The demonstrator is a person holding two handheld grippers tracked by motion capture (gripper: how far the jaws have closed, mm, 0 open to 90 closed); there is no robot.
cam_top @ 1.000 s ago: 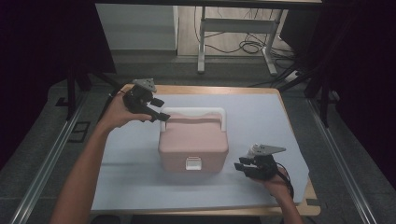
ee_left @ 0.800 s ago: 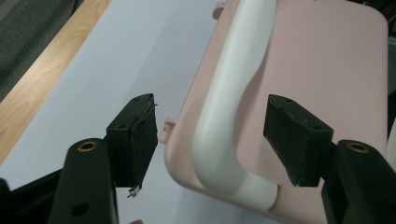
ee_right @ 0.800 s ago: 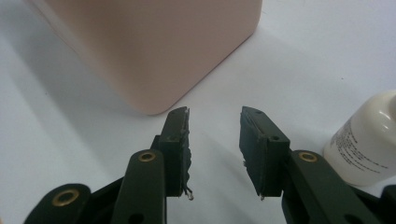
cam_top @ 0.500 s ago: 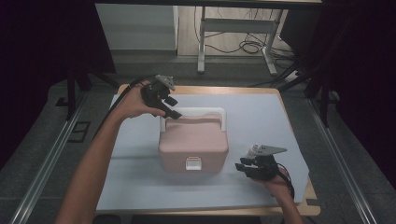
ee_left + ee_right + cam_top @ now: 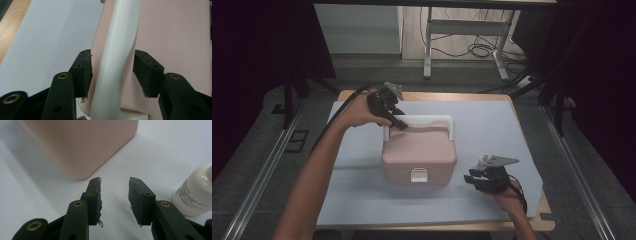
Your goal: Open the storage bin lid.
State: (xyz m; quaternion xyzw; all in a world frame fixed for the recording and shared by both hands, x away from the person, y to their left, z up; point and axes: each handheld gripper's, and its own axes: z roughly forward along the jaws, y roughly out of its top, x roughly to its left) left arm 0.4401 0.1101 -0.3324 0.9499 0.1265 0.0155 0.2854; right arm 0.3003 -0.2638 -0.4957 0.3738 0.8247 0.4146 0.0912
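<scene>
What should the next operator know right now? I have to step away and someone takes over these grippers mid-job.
Left gripper: jaws have just been closing around the white handle of the pink box, with gaps on both sides; not gripped yet.
Right gripper: open, empty, resting near the box's front right corner, beside a small white bottle.
Box sits mid-mat, front latch facing the person.
Done: handle straddled.
Left: probably close on the handle, then lift.

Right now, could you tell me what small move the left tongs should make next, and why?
Probably finish closing on the handle. The left tongs straddle the white handle of the pink box and have just been closing, yet gaps remain beside both pads, so nothing is gripped yet.
</scene>
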